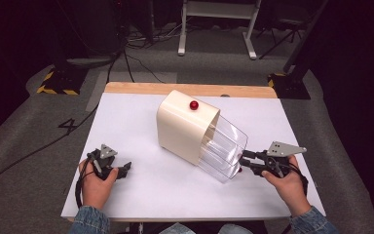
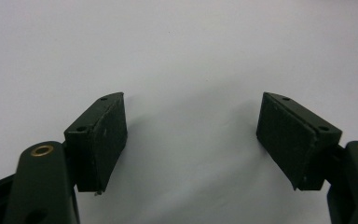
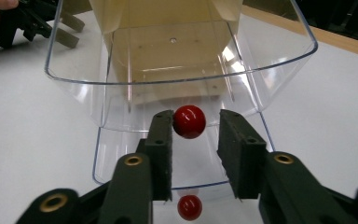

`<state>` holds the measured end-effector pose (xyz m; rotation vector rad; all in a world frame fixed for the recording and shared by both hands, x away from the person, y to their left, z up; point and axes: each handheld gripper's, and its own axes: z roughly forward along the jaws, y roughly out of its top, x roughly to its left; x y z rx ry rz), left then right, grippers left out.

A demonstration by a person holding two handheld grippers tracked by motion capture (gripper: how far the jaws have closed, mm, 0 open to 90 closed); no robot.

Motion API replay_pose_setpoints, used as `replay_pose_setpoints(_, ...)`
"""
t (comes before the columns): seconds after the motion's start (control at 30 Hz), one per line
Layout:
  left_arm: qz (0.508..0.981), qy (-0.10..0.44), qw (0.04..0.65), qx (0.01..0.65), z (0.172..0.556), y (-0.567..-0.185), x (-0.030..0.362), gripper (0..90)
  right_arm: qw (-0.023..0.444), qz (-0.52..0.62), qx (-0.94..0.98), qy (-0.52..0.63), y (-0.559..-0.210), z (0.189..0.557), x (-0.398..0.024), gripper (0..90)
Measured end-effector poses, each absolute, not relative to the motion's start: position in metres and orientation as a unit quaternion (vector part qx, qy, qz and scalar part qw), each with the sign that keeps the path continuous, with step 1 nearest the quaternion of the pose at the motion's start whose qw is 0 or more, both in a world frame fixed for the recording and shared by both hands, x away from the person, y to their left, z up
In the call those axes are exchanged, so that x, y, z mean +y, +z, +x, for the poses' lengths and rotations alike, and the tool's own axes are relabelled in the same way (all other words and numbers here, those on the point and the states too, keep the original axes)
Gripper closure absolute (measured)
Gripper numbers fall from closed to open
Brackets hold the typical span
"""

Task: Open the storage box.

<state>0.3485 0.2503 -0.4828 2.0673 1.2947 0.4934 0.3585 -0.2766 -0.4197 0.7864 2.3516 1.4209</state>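
Red knob [image 3: 189,121] sits between right tool's [image 3: 196,140] parted pads, ungripped; left tool [image 2: 191,140] gapes.

The white table [image 1: 141,195] is brightly lit from above — the floor around it is left dim. Glare is caught on the clear drawer [image 3: 279,60], and near jaws are softly blurred — shadows faint.

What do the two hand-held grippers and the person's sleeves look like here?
Both the left gripper and the right gripper are black, each with a grey three-cornered plate on top. Their jaws carry flat rectangular black pads and brass-coloured pivot rings. A black cable trails from the left one. The sleeves are blue denim.
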Motion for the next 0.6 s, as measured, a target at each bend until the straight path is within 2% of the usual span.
replay_pose_setpoints(0.07, 0.787, 0.188, 0.321, 0.493, 0.348, -0.483, 0.250, 24.7, 0.141, 0.274, 0.814, 0.492, -0.420, 0.359, -0.277, 59.7)
replay_pose_setpoints(0.13, 0.788, 0.188, 0.320, 0.492, 0.349, -0.483, 0.250, 24.7, 0.139, 0.280, 0.813, 0.492, -0.423, 0.360, -0.276, 53.7)
replay_pose_setpoints(0.27, 0.787, 0.188, 0.321, 0.493, 0.349, -0.483, 0.250, 24.7, 0.141, 0.284, 0.811, 0.492, -0.425, 0.359, -0.277, 49.4)
replay_pose_setpoints(0.37, 0.786, 0.187, 0.321, 0.493, 0.349, -0.483, 0.250, 24.7, 0.145, 0.286, 0.808, 0.495, -0.421, 0.358, -0.281, 42.2)
replay_pose_setpoints(0.6, 0.787, 0.187, 0.321, 0.493, 0.349, -0.483, 0.250, 24.7, 0.159, 0.300, 0.797, 0.500, -0.415, 0.352, -0.300, 37.6)
